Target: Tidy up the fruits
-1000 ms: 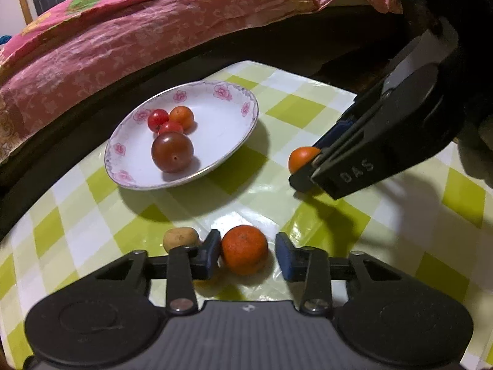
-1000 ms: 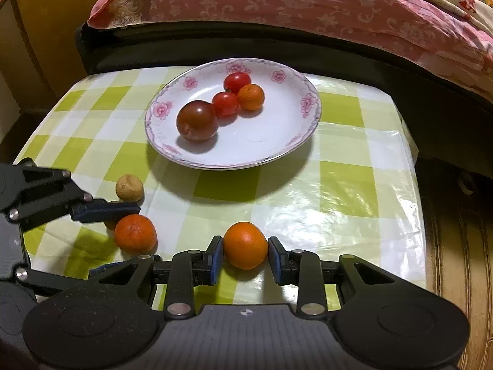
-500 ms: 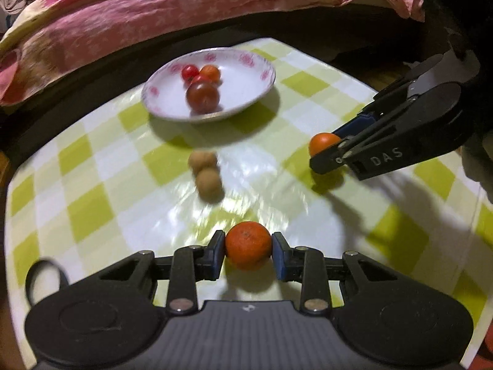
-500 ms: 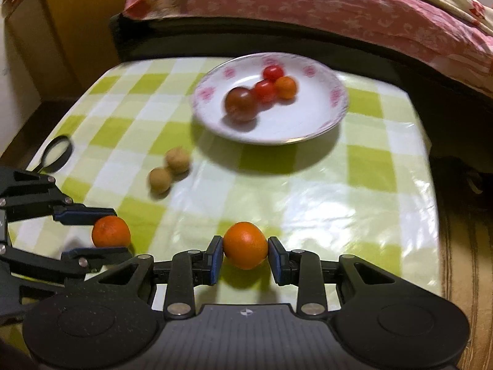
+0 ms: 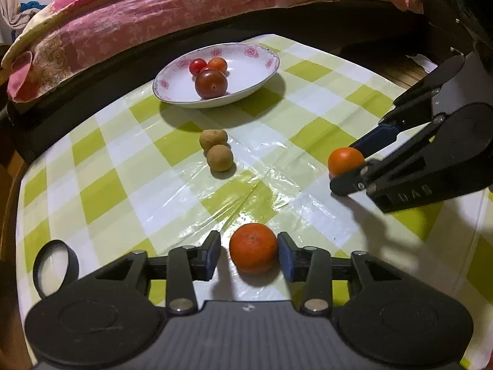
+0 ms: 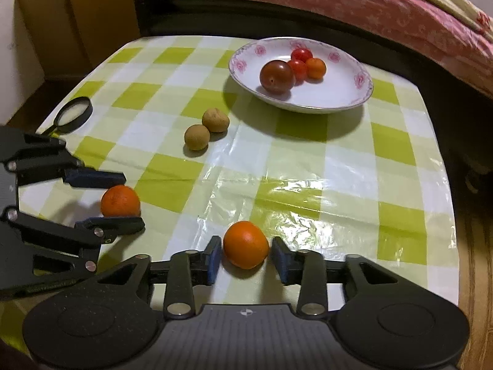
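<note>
Our left gripper (image 5: 249, 254) has just been opening; its pads stand clear of the orange (image 5: 253, 246) between them, which rests on the table (image 5: 160, 191) near its front edge. Our right gripper (image 6: 245, 254) has likewise just been opening around a second orange (image 6: 245, 244), set down by the same edge. We judge both releases nearly done; next we must back off without nudging them. Two brown fruits (image 5: 217, 149) sit mid-table. The plate (image 5: 249, 84), toward the far edge, holds four tomatoes (image 5: 211, 83).

Two oranges (image 5: 253, 251) (image 5: 345, 161) rest on the cloth, well apart from the plate (image 5: 262, 74). Two brown fruits (image 5: 213, 138) (image 5: 219, 158) touch nearer it. Four tomatoes (image 5: 211, 83) cluster inside.
</note>
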Motion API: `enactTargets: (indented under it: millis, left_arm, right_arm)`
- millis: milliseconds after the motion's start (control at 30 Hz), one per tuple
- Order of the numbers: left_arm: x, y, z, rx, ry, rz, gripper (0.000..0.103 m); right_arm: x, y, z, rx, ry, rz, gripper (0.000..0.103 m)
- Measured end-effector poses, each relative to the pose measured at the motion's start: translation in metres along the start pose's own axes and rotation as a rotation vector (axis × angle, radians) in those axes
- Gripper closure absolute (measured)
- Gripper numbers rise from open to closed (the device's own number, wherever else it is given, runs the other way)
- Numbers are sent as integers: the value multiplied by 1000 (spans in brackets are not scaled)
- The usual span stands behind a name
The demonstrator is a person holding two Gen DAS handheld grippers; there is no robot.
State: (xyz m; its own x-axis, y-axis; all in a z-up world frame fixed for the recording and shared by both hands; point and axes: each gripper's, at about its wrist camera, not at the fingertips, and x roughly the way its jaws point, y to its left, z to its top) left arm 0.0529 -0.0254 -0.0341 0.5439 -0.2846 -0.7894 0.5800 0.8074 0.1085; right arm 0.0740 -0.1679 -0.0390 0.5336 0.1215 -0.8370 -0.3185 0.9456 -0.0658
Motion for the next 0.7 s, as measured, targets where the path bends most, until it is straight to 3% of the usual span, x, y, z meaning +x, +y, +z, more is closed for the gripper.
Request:
enactTargets:
  millis: [67, 200, 567, 633, 700]
  left_arm:
    - [0, 1, -1, -10, -1, -7, 52]
    - [-3, -1, -5, 1, -9, -8, 45]
    - [-3, -5, -5, -13, -10, -1, 45]
    - [-2, -4, -4, -24, -8, -5, 47]
    - [-2, -4, -3, -38, -3, -17, 57]
  right_arm:
    - [0, 2, -2, -10, 0, -1, 48]
    - [0, 4, -5, -25, -2, 6, 48]
    - [-2, 3, -6, -14, 7, 15, 54]
    - [-2, 5, -6, -22, 5, 5, 57]
    - [-3, 6, -6, -23, 7, 7, 64]
